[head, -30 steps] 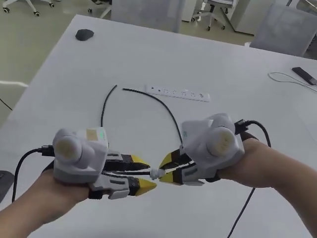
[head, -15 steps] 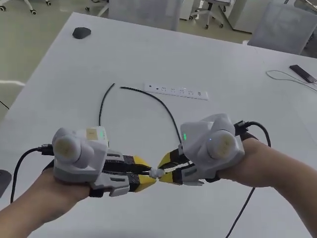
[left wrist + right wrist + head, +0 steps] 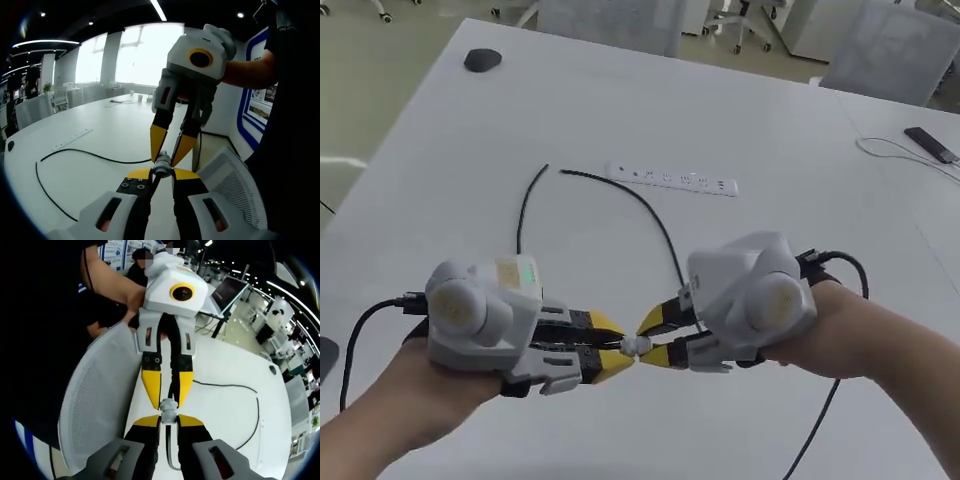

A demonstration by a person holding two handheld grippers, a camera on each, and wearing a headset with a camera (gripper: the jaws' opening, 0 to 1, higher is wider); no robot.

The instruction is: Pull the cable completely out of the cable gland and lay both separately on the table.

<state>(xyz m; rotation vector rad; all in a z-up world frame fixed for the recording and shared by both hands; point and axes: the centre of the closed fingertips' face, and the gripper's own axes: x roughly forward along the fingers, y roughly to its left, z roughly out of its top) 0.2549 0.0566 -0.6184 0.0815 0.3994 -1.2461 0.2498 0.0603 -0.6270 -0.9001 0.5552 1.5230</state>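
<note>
A small white cable gland (image 3: 637, 347) hangs above the near edge of the white table (image 3: 750, 110), threaded on a thin black cable (image 3: 650, 215). My right gripper (image 3: 648, 343) is shut on it from the right, my left gripper (image 3: 623, 352) from the left, their yellow tips meeting around it. In the left gripper view the gland (image 3: 161, 168) sits between my own tips (image 3: 162, 173), and the cable runs up between the right gripper's fingers (image 3: 159, 140). In the right gripper view the gland (image 3: 168, 410) sits in my own tips (image 3: 169, 420). Both loose cable ends lie on the table.
A white power strip (image 3: 672, 182) lies mid-table beyond the cable. A dark mouse (image 3: 482, 59) rests at the far left; a dark flat device (image 3: 930, 145) and a thin white wire (image 3: 895, 160) lie at the far right. A mesh chair back (image 3: 95, 405) stands near the table.
The left gripper's jaws, open a second ago, have come together on the gland's left end. The right gripper has kept its hold.
</note>
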